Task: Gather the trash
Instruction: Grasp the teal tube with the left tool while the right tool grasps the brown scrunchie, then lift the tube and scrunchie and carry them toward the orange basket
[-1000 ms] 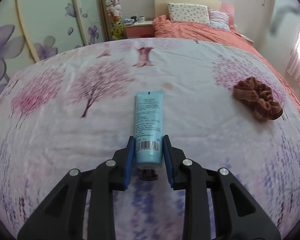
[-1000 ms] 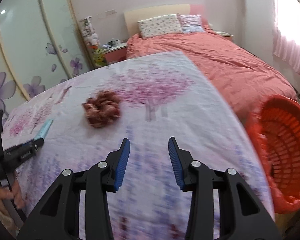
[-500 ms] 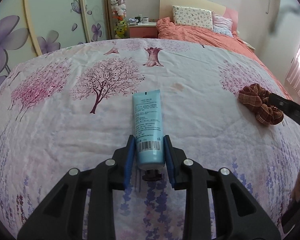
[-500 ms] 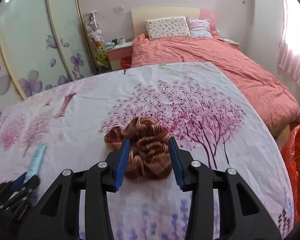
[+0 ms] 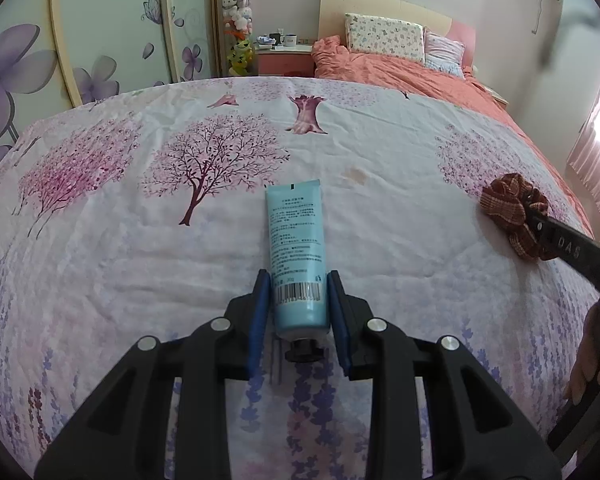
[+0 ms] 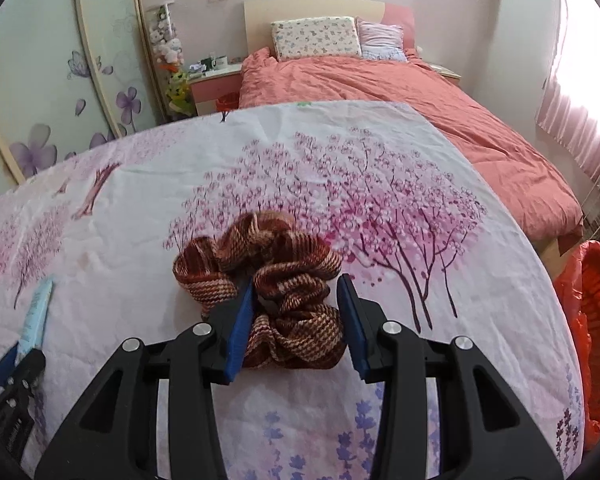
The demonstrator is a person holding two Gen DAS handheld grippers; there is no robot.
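Observation:
A light-blue tube [image 5: 296, 232] with a black cap lies along the flowered sheet [image 5: 140, 280]. My left gripper [image 5: 298, 280] is shut on its barcode end, blue pads against both sides. A brown striped scrunchie [image 6: 288, 256] rests on the sheet to the right. My right gripper [image 6: 295, 286] straddles its near half. The jaws are closing; the left pad sits in the scrunchie's middle and the fabric is not squeezed. In the left wrist view the scrunchie [image 5: 508, 208] shows at the right, with one black finger [image 5: 572, 248] of the right gripper over it.
A red plastic basket [image 6: 592, 320] stands off the sheet's right edge. Beyond the sheet is a bed with a salmon duvet [image 6: 380, 92], pillows and a pink nightstand [image 5: 284, 60]. Flowered wardrobe doors run along the left. A person's hand [image 5: 596, 352] shows at the right.
My right gripper swung left from near the basket to the scrunchie, now astride it, and its jaws narrowed slightly. The left gripper stayed put with the tube.

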